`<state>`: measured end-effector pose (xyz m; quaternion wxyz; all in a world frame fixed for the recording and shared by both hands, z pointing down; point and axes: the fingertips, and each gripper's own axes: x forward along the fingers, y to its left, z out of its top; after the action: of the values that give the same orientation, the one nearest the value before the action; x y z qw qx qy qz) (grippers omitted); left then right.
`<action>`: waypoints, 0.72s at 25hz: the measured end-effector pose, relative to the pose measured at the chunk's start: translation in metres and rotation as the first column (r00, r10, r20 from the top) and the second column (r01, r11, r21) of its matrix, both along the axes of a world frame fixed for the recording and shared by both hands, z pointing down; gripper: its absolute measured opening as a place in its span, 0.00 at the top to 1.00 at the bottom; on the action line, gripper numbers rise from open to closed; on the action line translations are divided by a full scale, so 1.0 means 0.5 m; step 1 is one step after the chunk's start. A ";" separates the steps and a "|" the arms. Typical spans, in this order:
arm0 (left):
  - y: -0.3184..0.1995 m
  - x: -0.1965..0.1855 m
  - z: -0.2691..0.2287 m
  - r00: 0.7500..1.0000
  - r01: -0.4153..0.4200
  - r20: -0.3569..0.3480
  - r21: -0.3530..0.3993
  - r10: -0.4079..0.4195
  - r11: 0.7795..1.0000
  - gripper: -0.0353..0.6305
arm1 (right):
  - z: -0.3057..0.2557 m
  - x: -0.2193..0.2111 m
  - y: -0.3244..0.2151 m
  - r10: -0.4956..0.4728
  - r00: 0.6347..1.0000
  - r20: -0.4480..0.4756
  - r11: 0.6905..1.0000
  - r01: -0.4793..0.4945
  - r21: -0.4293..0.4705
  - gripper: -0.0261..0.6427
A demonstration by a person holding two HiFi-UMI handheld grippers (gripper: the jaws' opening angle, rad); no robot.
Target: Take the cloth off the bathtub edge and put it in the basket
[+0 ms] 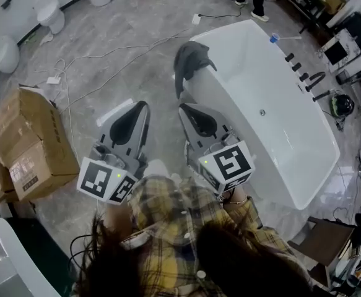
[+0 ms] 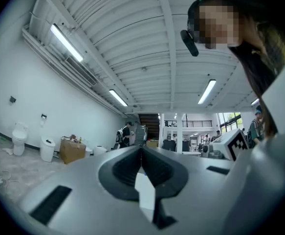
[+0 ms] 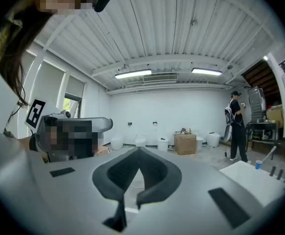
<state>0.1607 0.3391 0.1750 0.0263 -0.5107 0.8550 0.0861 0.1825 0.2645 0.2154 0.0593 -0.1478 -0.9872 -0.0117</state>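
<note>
Cloth (image 1: 191, 64): hung grey over the rim of the bathtub (image 1: 304, 166), at the end nearest me, not yet touched
Left gripper (image 1: 142, 107): jaws were together on nothing, held off the bathtub's near end, apart from the cloth
Right gripper (image 1: 186, 110): jaws were likewise together and empty, just beside that same end, short of the cloth
Basket: I saw none in any view
Done: nothing, as I judged it
Left: opening a gripper, taking the cloth, lifting it off, finding the basket, dropping it in

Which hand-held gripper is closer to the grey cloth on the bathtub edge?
Right. The right hand-held gripper is just short of the cloth; the left hand-held gripper is farther aside, over the floor.
</note>
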 end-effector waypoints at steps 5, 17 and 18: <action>0.022 -0.027 0.007 1.000 0.028 -0.011 0.011 -0.028 1.000 0.92 | 0.017 -0.013 0.008 -0.004 1.000 -0.028 1.000 0.004 0.018 0.94; -0.008 -0.258 0.013 1.000 -0.014 -0.011 0.017 0.015 1.000 0.92 | 0.046 -0.230 -0.018 0.044 0.997 -0.064 0.998 -0.041 0.052 0.94; -0.011 -0.287 0.009 1.000 -0.022 -0.007 0.014 0.022 1.000 0.92 | 0.045 -0.259 -0.017 0.046 0.997 -0.066 0.998 -0.042 0.056 0.94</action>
<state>0.0173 0.3335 0.1796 0.0258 -0.5197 0.8487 0.0944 0.0531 0.2560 0.2377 0.0967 -0.1246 -0.9870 -0.0321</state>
